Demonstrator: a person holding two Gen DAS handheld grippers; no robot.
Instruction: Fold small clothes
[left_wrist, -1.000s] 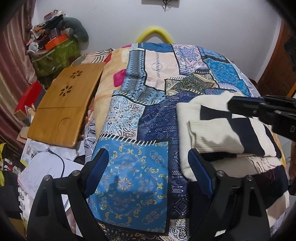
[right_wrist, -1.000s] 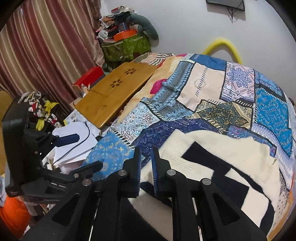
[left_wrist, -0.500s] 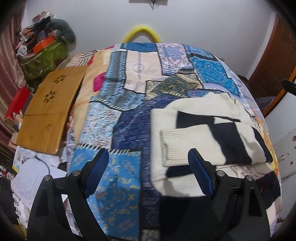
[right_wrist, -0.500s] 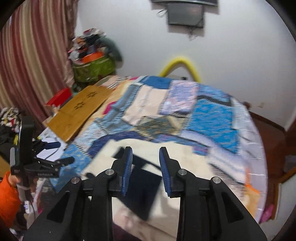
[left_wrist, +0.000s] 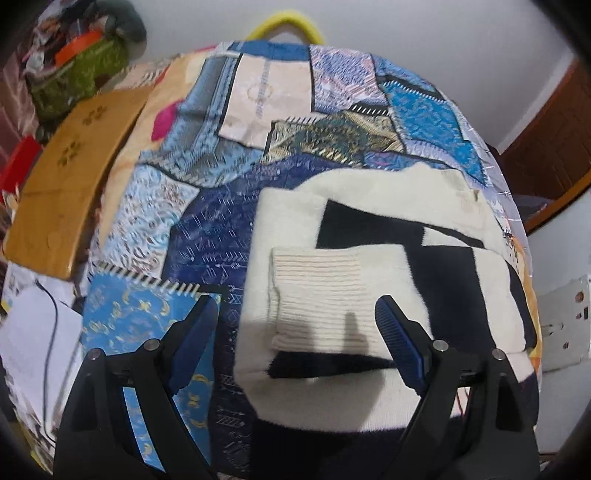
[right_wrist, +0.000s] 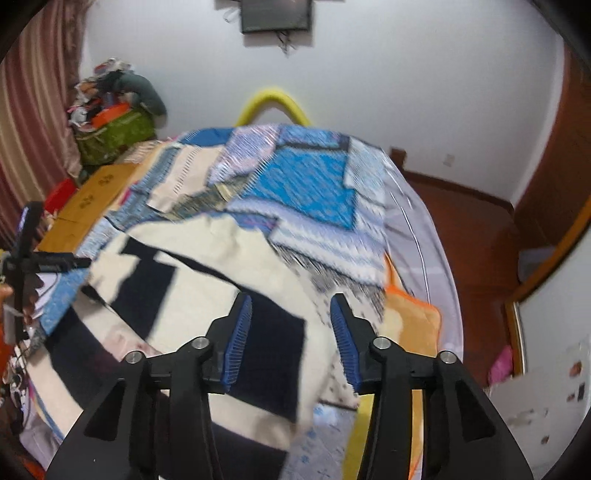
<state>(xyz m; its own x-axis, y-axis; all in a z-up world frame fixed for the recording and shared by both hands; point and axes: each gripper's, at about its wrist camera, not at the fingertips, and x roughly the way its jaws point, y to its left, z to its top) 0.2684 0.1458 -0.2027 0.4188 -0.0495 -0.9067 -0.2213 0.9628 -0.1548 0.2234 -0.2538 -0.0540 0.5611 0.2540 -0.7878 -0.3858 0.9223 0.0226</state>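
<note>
**Sweater half folded, both tongs free – how I'd do the next fold**

So the sweater (left_wrist: 369, 236) (cream w/ black blocks) is lying on the right half of the bed, on top of the patchwork blanket (left_wrist: 207, 236). One sleeve (left_wrist: 332, 291) is already laid across the body, ribbed cuff facing left. Looks like sleeves-in is done on that side at least, so imo the step in hand is the next fold of the body, prob bottom hem up toward the collar.

Left tongs (left_wrist: 295, 343) hang above the near edge, spread wide, holding nothing. Right tongs (right_wrist: 291, 339) are over the right side of the sweater, also parted and empty. That view is blurry btw, so can't tell exactly how close they are to the cloth.

Tips for doing it well:
- grab both near corners at once, one per side, and pinch all layers, otherwise the knit sags in the middle
- lift low, carry it over evenly, don't drag the sleeve out of place
- thick fuzzy knit = bulky fold, press flat after

Wooden lap tray (left_wrist: 70, 184) on the left is well apart, no issue.
</note>
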